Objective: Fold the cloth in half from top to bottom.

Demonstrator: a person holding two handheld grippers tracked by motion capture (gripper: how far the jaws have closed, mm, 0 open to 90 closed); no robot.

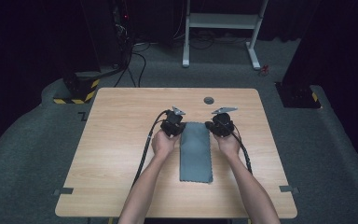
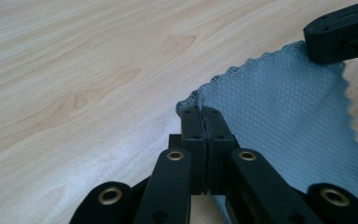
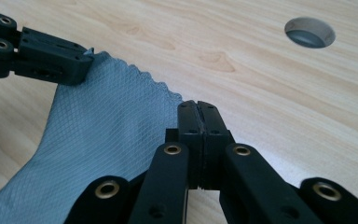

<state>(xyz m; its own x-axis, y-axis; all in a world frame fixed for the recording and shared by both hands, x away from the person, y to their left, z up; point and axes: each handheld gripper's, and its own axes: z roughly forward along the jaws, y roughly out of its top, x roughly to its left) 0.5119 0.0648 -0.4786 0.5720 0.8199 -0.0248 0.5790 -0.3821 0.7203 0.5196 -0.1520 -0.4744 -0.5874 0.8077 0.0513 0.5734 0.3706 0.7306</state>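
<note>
A grey cloth [image 1: 196, 151] lies folded lengthwise in the middle of the wooden table [image 1: 116, 135]. My left gripper [image 1: 176, 128] is shut on the cloth's far left corner [image 2: 191, 100]. At the far right corner [image 3: 179, 99] my right gripper [image 1: 216, 127] is shut on the cloth [image 3: 102, 140] as well. Both corners are lifted slightly off the table, and the cloth [image 2: 279, 112] sags between the two grippers. In each gripper view the jaws are pressed together with the scalloped edge pinched between them.
A round cable hole [image 1: 209, 100] is in the table just beyond the grippers [image 3: 309, 32]. Black cables trail back along both forearms. Behind the table stand a white frame [image 1: 221, 28] and dark equipment with loose cables on the carpet.
</note>
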